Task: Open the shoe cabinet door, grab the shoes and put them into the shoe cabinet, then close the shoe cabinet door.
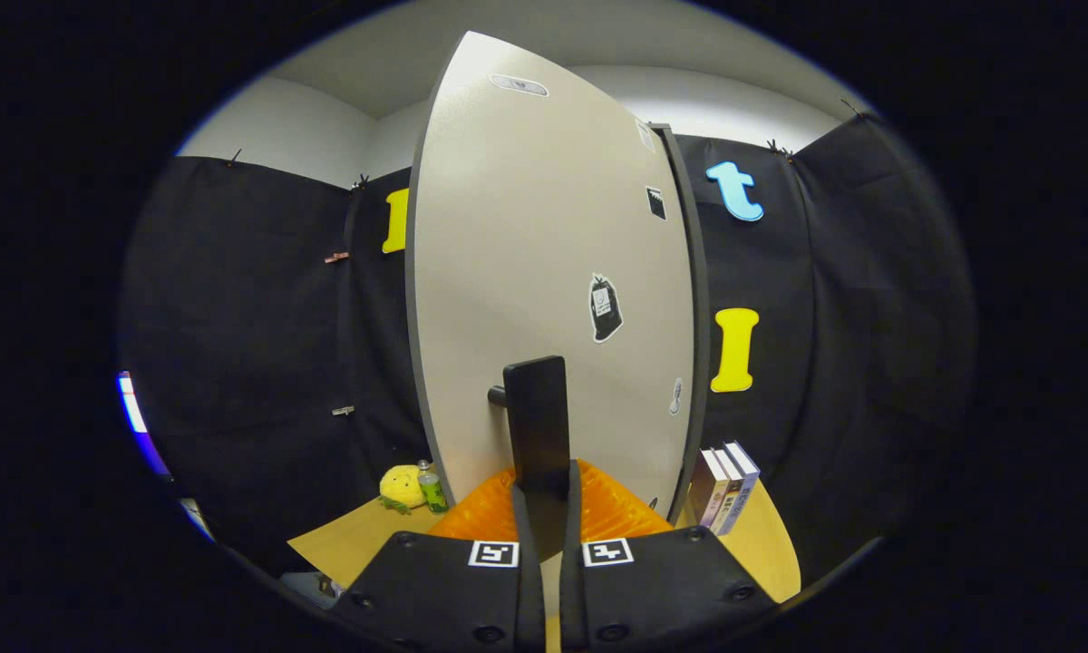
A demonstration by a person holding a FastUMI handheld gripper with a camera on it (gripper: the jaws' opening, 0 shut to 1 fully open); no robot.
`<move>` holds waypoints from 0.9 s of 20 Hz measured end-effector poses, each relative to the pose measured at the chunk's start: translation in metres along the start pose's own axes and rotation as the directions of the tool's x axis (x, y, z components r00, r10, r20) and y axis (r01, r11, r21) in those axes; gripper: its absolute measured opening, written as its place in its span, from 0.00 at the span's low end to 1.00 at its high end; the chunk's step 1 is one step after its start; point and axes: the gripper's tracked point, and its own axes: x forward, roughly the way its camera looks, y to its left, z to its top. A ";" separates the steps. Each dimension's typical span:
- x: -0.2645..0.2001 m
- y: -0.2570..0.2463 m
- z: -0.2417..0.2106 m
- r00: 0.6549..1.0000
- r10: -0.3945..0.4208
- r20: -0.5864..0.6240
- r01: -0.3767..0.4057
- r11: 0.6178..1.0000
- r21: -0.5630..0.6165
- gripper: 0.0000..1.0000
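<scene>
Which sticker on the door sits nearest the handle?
The black bag-shaped sticker, just above and right of the handle that the gripper is shut on; the other stickers lie farther.

The handheld gripper [544,508]: two broad matte housing plates studded with round screws, each carrying a square black-and-white marker tag at its 12 o'clock inner corner.

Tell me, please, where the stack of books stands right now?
In the gripper view, the books stand upright on the wooden table, right of the cabinet door, beyond the claw gripping the handle.
</scene>
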 end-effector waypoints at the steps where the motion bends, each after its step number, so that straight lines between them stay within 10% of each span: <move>1: -0.004 -0.006 0.001 1.000 -0.013 0.003 0.013 1.000 0.001 0.11; 13: -0.048 -0.135 0.011 0.959 -0.276 0.064 0.276 0.961 0.004 0.10; 18: -0.054 -0.161 0.007 0.969 -0.243 0.052 0.241 0.970 0.041 0.10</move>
